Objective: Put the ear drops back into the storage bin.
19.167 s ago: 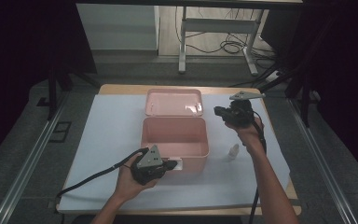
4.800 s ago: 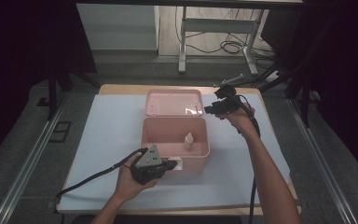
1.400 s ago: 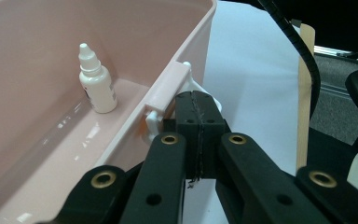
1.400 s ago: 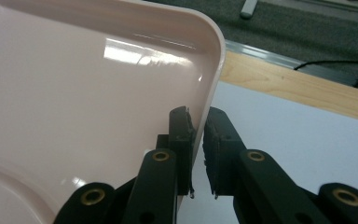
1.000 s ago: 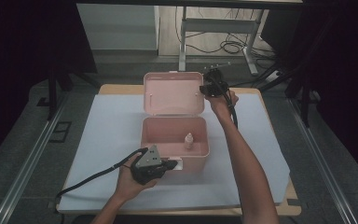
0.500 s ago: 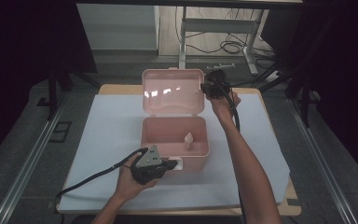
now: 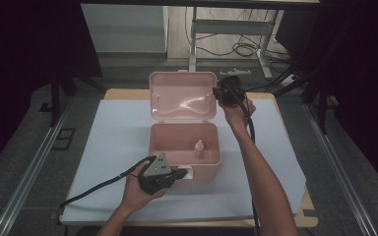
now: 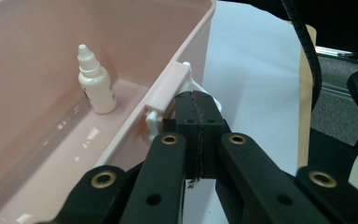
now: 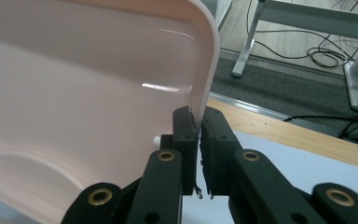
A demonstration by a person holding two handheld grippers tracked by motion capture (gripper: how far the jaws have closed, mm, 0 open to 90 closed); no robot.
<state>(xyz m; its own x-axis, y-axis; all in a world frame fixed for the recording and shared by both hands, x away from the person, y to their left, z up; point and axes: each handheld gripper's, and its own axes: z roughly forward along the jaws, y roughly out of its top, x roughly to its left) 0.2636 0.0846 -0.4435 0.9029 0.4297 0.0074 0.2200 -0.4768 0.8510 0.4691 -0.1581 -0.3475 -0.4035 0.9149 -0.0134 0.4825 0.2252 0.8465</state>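
- We are swinging the hinged pink plastic lid (image 7: 182, 96) over the open pink plastic storage box (image 7: 184, 147), which sits mid-worktop on the white sheet-covered worktop (image 7: 108, 147).
- Our right hand-held gripper (image 9: 198, 123) is clenched on the lid's right edge, its jaws having just been closing with the thin rim between them; the lid stands roughly upright at the box's far side.
- Our left hand-held gripper (image 8: 199, 116) is clamped tight on the white latch tab (image 8: 205, 91) at the box's near wall, which should steady the box.
- We should follow the hinge's arc rather than pull straight, or the rim may slip from the pads.
- The small white dropper bottle (image 8: 95, 81) stands upright inside, at the floor's right side; it looks short enough to clear.
- Before the lid lands, we judge the left gripper must free the latch.
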